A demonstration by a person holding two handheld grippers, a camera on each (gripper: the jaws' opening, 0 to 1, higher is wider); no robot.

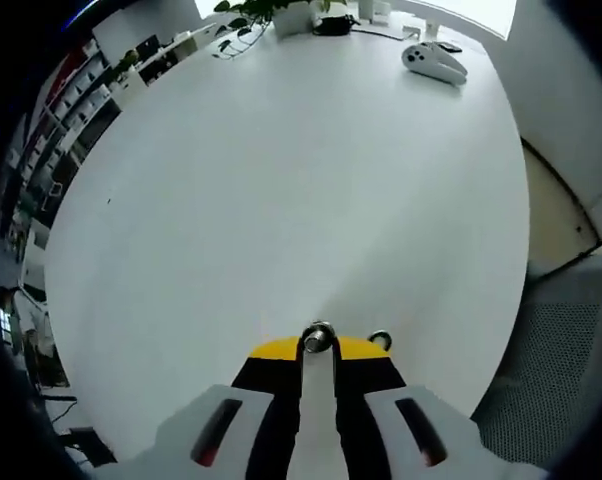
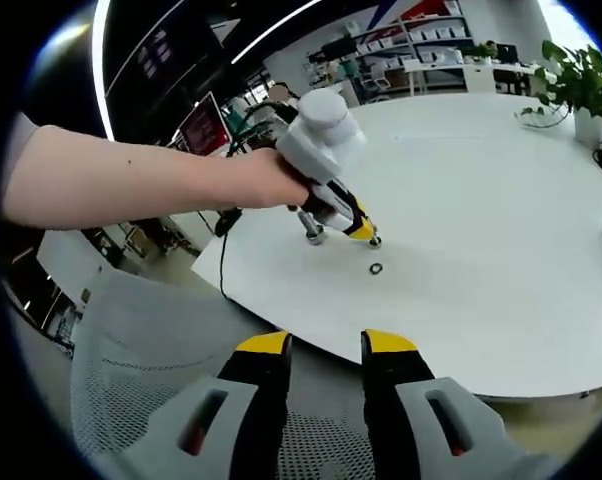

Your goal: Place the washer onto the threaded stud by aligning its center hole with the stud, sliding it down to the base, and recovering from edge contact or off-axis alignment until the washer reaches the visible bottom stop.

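My left gripper (image 1: 318,352) points down at the white round table (image 1: 281,200), its yellow-tipped jaws shut on a silver threaded stud (image 1: 318,338) that stands out between them. A small metal washer (image 1: 381,339) lies flat on the table just right of the jaw tips. In the right gripper view a hand holds the left gripper (image 2: 361,230) over the table's near part, with the stud (image 2: 312,233) at its lower end and the washer (image 2: 376,268) a little nearer to me on the table (image 2: 481,200). My right gripper (image 2: 326,345) hangs open off the table's edge with nothing between its jaws.
A white game controller (image 1: 434,62) lies at the table's far side, beside a potted plant (image 1: 266,12) and a dark cable. A grey mesh chair (image 2: 141,370) stands under my right gripper at the table edge. Shelves (image 2: 411,50) line the room behind.
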